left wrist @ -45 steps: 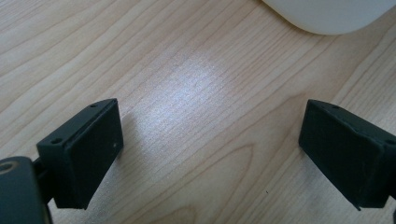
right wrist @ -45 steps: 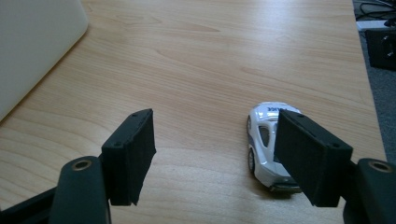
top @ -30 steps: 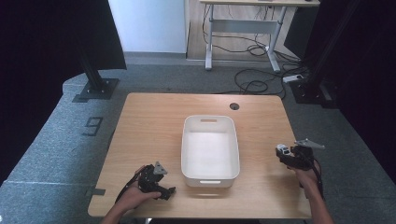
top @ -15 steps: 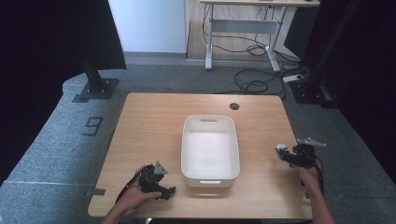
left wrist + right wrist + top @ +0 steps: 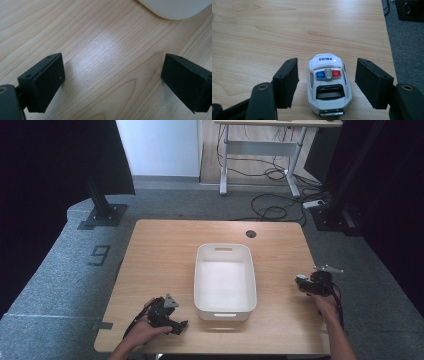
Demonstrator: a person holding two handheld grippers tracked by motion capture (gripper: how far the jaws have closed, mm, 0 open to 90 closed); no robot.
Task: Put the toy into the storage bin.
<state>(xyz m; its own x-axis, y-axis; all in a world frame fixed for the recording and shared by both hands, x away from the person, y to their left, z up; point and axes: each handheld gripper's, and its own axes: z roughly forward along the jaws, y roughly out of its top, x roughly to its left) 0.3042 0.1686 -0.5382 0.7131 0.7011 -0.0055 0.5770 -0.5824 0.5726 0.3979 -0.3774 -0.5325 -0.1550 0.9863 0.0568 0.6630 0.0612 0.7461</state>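
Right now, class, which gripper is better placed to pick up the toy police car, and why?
The right gripper: its open jaws already stand either side of the toy police car. The left gripper is open over bare table, beside the white tub.

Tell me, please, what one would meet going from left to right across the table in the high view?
Left gripper held in the left hand → white bin in the middle of the wooden table → right gripper held in the right hand near the table's right edge.
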